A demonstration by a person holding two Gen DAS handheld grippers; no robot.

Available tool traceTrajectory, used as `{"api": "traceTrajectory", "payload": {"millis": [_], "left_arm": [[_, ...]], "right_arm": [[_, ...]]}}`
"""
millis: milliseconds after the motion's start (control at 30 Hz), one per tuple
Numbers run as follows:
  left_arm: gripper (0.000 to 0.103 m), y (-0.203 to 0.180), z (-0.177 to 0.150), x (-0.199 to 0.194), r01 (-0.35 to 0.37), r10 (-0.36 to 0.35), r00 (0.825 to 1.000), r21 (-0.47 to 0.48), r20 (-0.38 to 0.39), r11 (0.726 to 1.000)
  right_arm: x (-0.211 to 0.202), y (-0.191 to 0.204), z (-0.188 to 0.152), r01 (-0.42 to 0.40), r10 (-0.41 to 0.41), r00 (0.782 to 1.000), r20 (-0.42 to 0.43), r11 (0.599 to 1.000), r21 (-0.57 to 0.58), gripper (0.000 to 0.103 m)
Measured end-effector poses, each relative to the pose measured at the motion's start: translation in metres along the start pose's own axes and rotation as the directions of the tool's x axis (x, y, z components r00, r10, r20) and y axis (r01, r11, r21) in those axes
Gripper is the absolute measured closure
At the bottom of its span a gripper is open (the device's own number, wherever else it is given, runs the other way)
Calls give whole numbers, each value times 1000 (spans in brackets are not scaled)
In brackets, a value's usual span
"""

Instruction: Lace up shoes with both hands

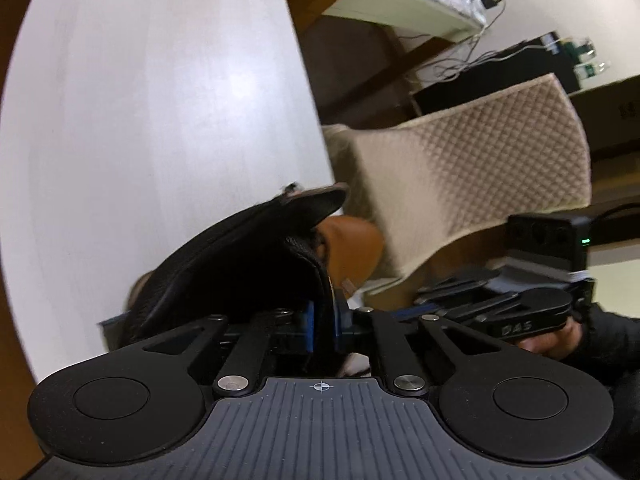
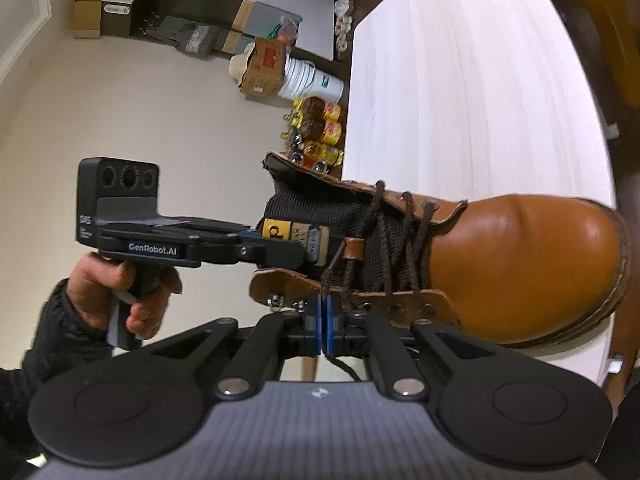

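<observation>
Tan boot lying on the white counter, toe toward 3 o'clock. Lower eyelets crossed; top hooks unlaced. Right fingers clenched on the brown lace; left fingers pinching the tongue.

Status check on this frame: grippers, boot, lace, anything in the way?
Left gripper shut on black boot tongue. Right gripper shut on dark brown braided lace. Tan leather boot on white table, lower eyelets laced. Nothing blocking.

Tan leather boot on its side on white table, dark brown lace partly threaded, black tongue pulled out.
</observation>
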State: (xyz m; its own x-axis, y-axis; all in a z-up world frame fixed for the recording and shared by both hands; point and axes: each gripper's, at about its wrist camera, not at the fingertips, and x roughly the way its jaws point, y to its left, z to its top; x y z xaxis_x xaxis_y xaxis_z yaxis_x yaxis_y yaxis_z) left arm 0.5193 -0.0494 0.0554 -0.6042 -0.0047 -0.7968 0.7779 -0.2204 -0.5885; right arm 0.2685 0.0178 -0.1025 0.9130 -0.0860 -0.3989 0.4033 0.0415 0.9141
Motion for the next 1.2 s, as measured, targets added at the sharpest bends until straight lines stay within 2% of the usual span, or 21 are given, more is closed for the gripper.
{"api": "traceTrajectory", "payload": {"millis": [100,233,600,933,1033,1200], "left_arm": [[93,11,-1,1,30,-30,1000,-41,6,999],[93,24,-2,0,56,-54,998,-83,19,995],[91,33,2,17,107,-108,994,-96,-8,990],[91,55,-5,18,227,-227,974,-219,25,949],[91,57,-5,21,243,-244,969,-236,26,941],[90,55,-3,21,232,-234,972,-224,18,947]], "right_arm": [[3,-3,3,-16,17,1000,-23,1000,24,99],[10,-2,6,1,-1,998,-69,1000,5,99],[26,-6,9,23,-20,993,-112,999,29,99],[23,2,12,62,-61,993,-97,998,3,99],[23,13,12,123,-130,986,-107,990,-70,99],[25,37,13,194,-217,973,-79,954,-226,99]]}}
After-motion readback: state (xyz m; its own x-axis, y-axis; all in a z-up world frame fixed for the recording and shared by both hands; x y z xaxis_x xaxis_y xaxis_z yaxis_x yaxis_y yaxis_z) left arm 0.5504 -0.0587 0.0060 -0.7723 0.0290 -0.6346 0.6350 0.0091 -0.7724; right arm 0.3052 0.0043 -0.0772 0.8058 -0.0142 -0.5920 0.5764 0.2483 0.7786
